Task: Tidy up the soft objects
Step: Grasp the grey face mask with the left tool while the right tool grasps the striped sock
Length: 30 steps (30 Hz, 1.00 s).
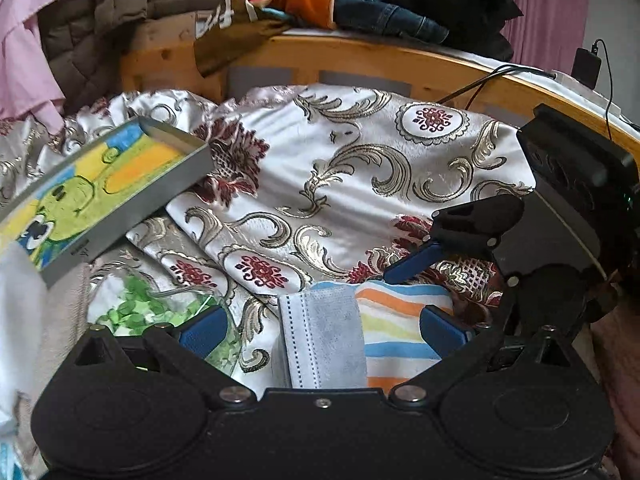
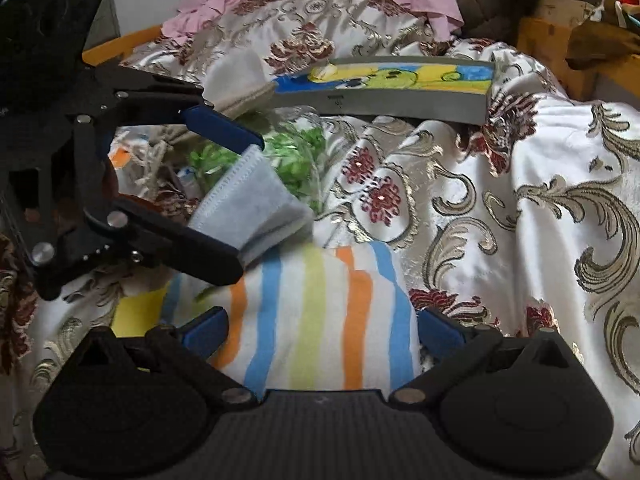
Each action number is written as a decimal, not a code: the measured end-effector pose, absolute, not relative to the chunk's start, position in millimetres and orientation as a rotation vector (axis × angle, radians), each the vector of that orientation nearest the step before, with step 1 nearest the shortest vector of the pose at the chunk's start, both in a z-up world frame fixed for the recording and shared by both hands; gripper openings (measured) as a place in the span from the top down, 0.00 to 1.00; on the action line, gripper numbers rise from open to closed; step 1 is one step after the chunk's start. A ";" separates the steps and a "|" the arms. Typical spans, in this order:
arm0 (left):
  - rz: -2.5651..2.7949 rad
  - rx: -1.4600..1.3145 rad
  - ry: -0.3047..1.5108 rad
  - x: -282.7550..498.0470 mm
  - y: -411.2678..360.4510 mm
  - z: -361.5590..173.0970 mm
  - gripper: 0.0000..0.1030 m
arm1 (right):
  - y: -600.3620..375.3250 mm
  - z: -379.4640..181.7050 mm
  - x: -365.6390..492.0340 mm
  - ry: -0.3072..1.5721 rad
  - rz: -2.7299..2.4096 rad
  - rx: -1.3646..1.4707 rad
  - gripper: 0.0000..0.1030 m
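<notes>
Two soft pieces sit between my tongs: a grey face mask and a striped cloth, both on the patterned bedspread of the bed. My left tongs stand apart around the mask, which rests against the lower finger. Whether they pinch it I cannot tell. My right tongs are spread wide, straddling the cloth without clamping. Both look light, limp and floppy, so I judge a folded edge the best hold. A framed picture lies beyond.

Folded grey-blue mask lies atop striped towel, both on bedspread.
</notes>
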<state>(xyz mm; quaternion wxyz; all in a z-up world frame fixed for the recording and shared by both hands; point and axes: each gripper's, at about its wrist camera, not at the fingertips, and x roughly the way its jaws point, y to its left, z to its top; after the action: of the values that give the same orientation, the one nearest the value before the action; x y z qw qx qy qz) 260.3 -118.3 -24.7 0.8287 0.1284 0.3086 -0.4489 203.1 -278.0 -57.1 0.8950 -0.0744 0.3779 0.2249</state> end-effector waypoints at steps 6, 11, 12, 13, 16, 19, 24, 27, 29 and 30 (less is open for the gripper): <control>-0.976 0.279 0.693 272.6 -126.6 -30.5 0.01 | -278.3 -60.1 207.3 0.792 0.462 -0.140 0.00; -0.988 0.284 0.743 280.1 -127.7 -35.4 0.06 | -275.8 -63.5 209.8 0.816 0.479 -0.128 0.00; -0.991 0.281 0.753 281.1 -127.5 -35.8 0.08 | -275.2 -64.1 209.9 0.825 0.493 -0.120 0.00; -0.993 0.279 0.759 281.8 -127.4 -36.3 0.09 | -274.5 -64.0 209.7 0.831 0.506 -0.112 0.00; -0.995 0.267 0.775 282.5 -126.3 -36.5 0.17 | -270.8 -64.9 207.4 0.837 0.517 -0.121 0.00; -0.987 0.263 0.786 280.9 -126.9 -37.3 0.27 | -267.1 -64.6 202.7 0.826 0.531 -0.126 0.03; -0.965 0.254 0.791 275.0 -126.4 -39.4 0.56 | -253.9 -65.4 193.7 0.807 0.515 -0.217 0.17; -0.929 0.232 0.783 271.2 -123.6 -38.7 0.60 | -246.9 -65.4 188.5 0.796 0.513 -0.267 0.22; -0.885 0.215 0.777 269.3 -121.6 -37.3 0.63 | -243.9 -64.0 184.8 0.785 0.507 -0.289 0.29; -0.863 0.204 0.772 268.3 -120.7 -36.1 0.63 | -242.9 -63.6 183.3 0.781 0.505 -0.300 0.31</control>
<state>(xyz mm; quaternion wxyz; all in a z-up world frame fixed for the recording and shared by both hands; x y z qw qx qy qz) 268.3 -120.7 -36.1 0.8322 0.0964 0.3641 -0.4069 183.3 -242.9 -63.6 0.8831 -0.1439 0.3750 0.2424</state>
